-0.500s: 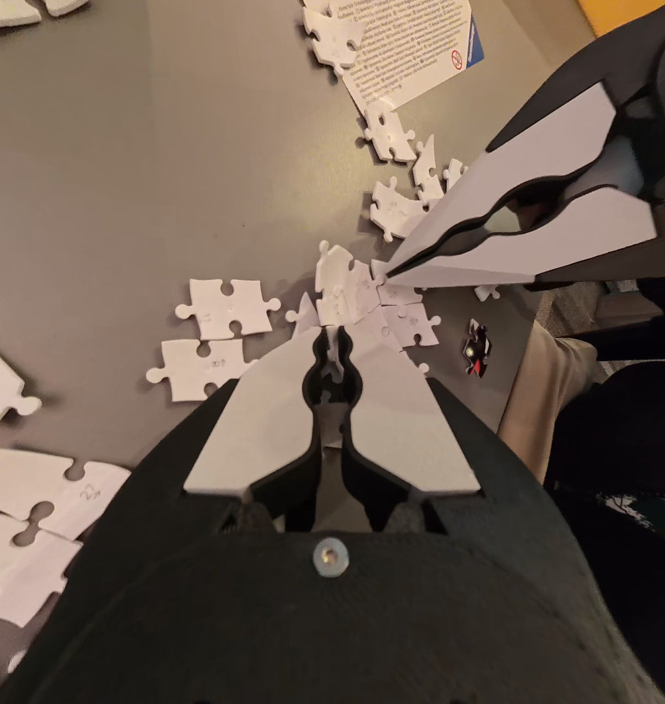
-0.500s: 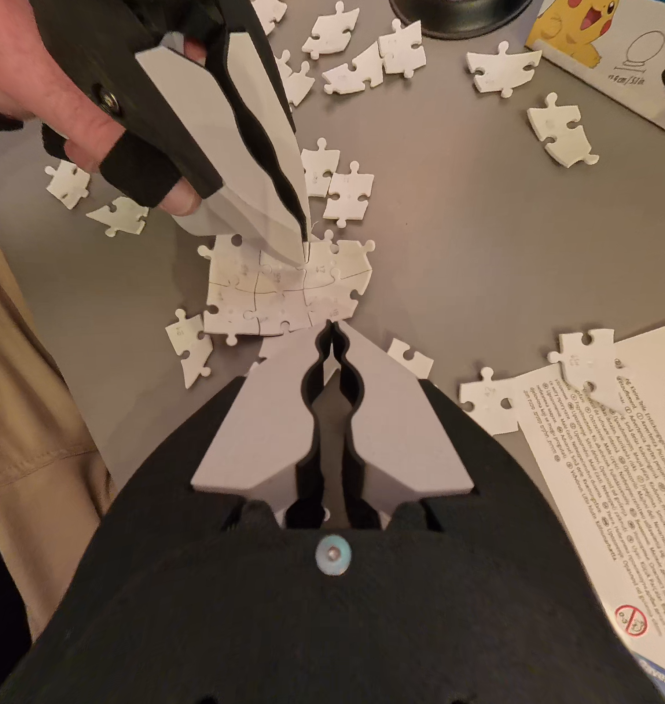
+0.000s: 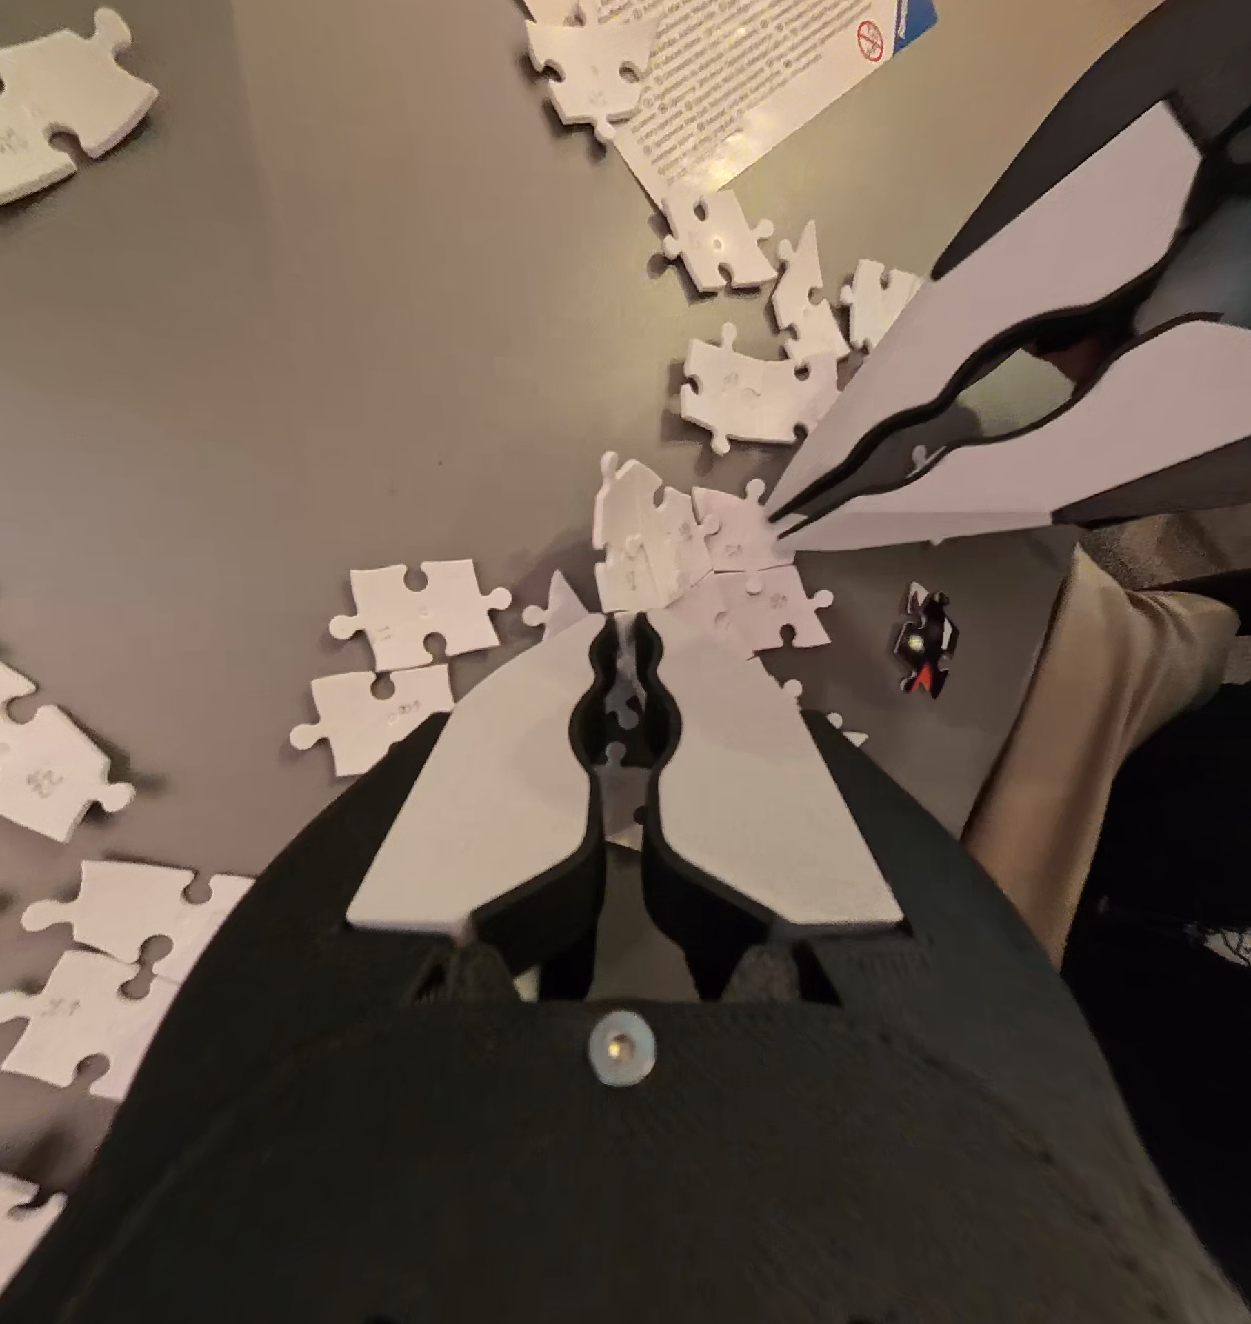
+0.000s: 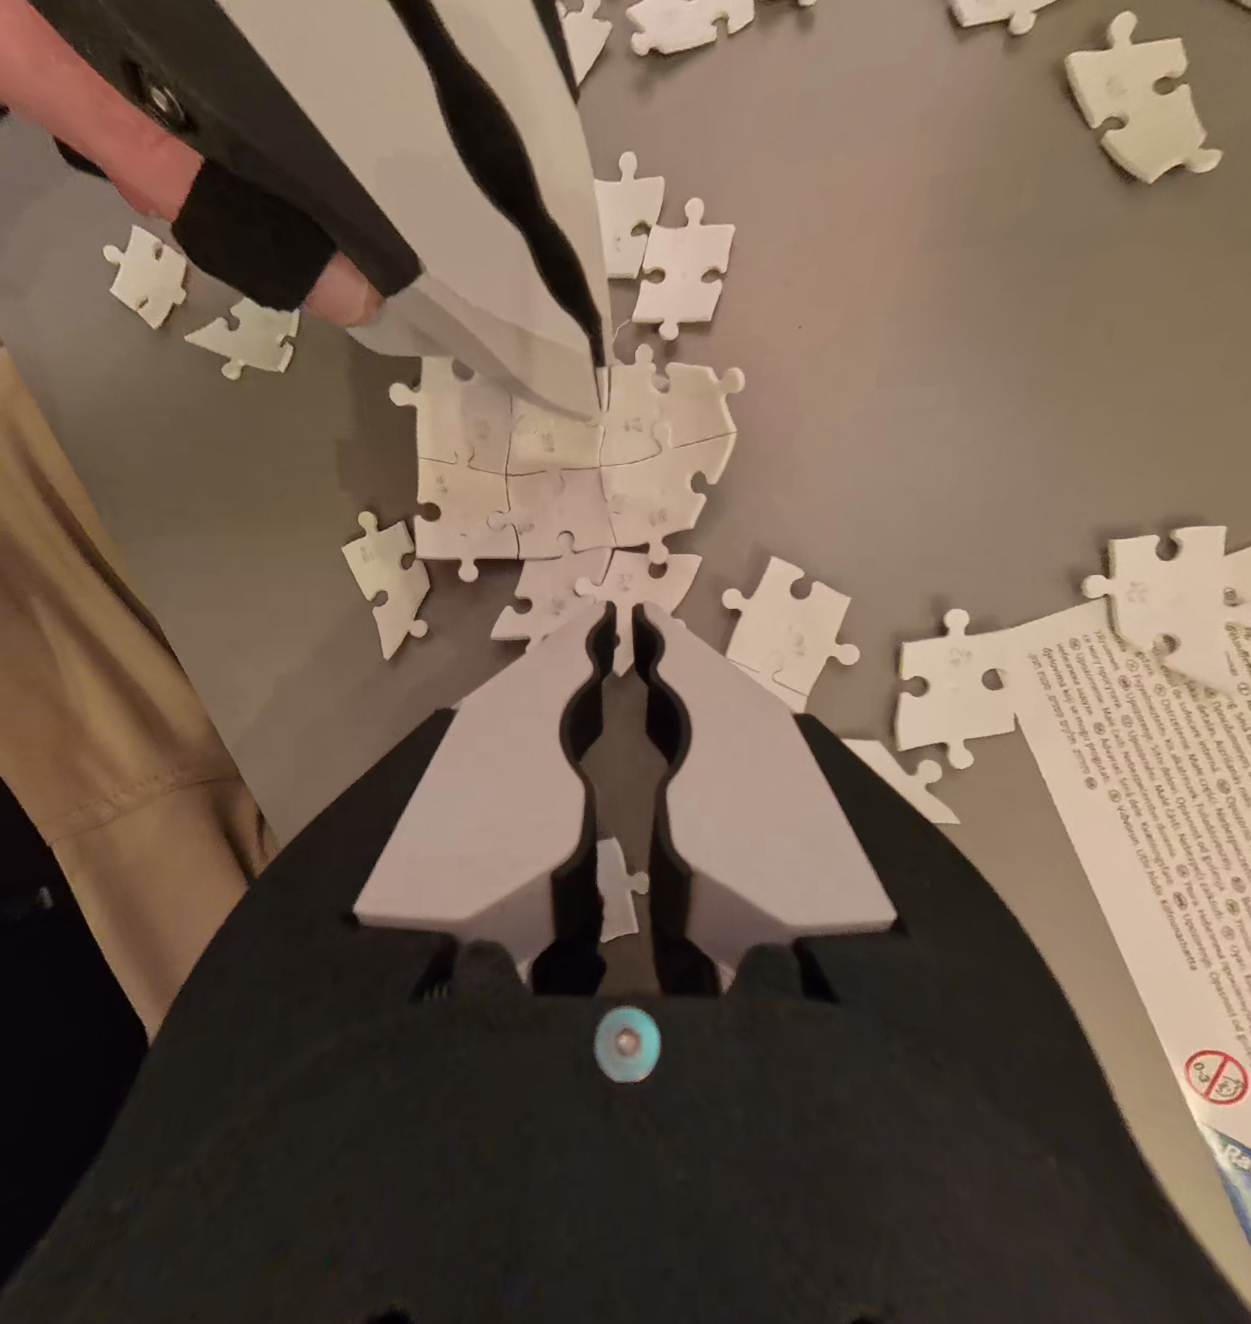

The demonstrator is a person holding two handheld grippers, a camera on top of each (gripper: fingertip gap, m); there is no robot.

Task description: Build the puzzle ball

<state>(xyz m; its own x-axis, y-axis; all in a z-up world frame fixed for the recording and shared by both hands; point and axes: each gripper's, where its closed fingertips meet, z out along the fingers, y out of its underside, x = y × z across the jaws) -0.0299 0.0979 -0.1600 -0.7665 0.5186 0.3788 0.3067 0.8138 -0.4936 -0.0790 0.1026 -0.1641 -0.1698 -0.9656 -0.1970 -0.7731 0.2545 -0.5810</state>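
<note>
You held two grippers over a grey table [image 4: 966,372] strewn with white puzzle pieces. At the centre lay the patch [image 4: 572,466], a curved cluster of joined pieces, blank side up.

Your left gripper [image 3: 626,616] had its fingers pressed nearly together, tips touching the patch's edge; in the right wrist view it [image 4: 597,372] came down from 11 o'clock onto the far side of the patch. A hand [image 4: 142,157] gripped it there. Whether it pinched a piece, you could not tell.

Your right gripper [image 4: 624,609] had its fingers almost closed, with a thin gap, tips at the near edge of the patch by a loose piece [image 4: 637,580]. In the left wrist view it [image 3: 777,526] reached in from 2 o'clock, tips touching the patch [image 3: 694,559].

A leaflet [image 4: 1146,824] lay at 3 o'clock. A dark printed piece [image 3: 927,645] sat near the table edge.
</note>
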